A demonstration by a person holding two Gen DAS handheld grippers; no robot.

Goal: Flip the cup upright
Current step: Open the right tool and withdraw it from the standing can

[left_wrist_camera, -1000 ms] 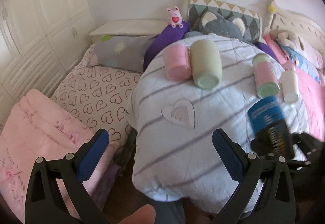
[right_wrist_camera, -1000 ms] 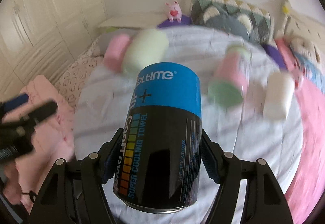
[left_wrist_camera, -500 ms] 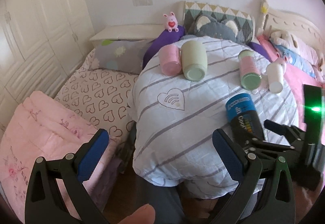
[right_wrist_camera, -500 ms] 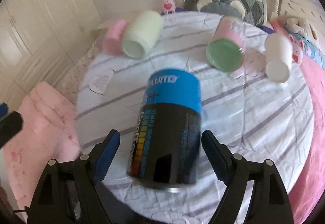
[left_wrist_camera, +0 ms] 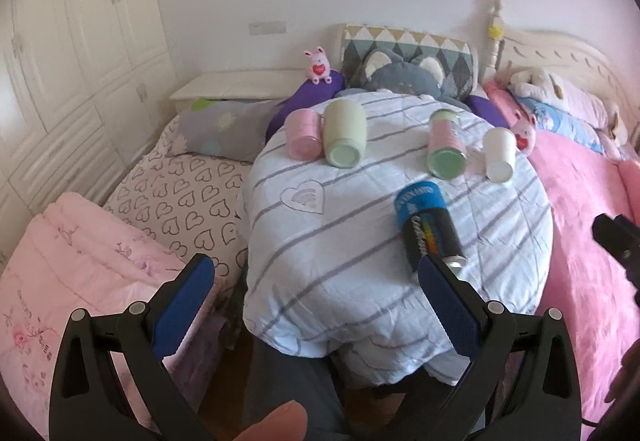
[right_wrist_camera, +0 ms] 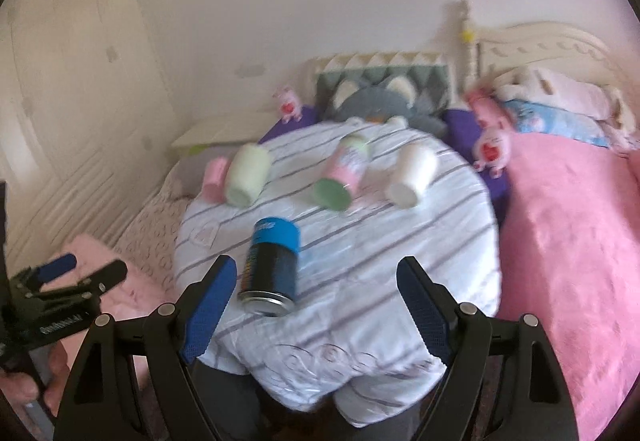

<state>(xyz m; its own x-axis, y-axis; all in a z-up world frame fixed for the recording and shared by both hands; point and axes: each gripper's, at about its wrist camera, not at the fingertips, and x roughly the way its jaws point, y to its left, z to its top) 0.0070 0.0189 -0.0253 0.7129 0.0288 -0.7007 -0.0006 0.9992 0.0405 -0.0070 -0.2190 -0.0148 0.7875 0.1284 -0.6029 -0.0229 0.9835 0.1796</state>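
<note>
**Blue-and-black can released and lying on the striped worktop**

A second ago your right hand-held gripper (right_wrist_camera: 312, 309) was clamped on the blue-and-black can (right_wrist_camera: 272, 265); now its blue-padded fingers (right_wrist_camera: 208, 305) stand wide apart and have drawn back from it, holding nothing. The can lies on its side on the round worktop (right_wrist_camera: 420, 241), which is covered in a white cloth with grey stripes. Its blue end points away from you and its metal rim faces you, near the front edge, just beyond the gripper's left finger. This view is blurred by motion.

Your left hand-held gripper (left_wrist_camera: 316, 297) is also spread open and empty, low in front of the worktop. In its view the can (left_wrist_camera: 428, 225) lies just past the tip of its right finger (left_wrist_camera: 448, 305), which covers part of the metal rim.

Farther back on the cloth lie four more cups, all on their sides with their bases or mouths toward you. At back left a pink cup (left_wrist_camera: 303, 134) lies touching a pale green cup (left_wrist_camera: 344, 132). At back right lies a pink cup with a green end (left_wrist_camera: 445, 148), and just beside it a white cup (left_wrist_camera: 499, 149).

Around the worktop you have a bed with a heart-print sheet (left_wrist_camera: 180, 197) on the left, a folded pink blanket (left_wrist_camera: 80, 265) nearer to you, and a pink bedspread (left_wrist_camera: 588, 209) on the right. Behind, against the wall, sit a grey cat cushion (left_wrist_camera: 404, 75) and a small pink plush toy (left_wrist_camera: 318, 67).
</note>
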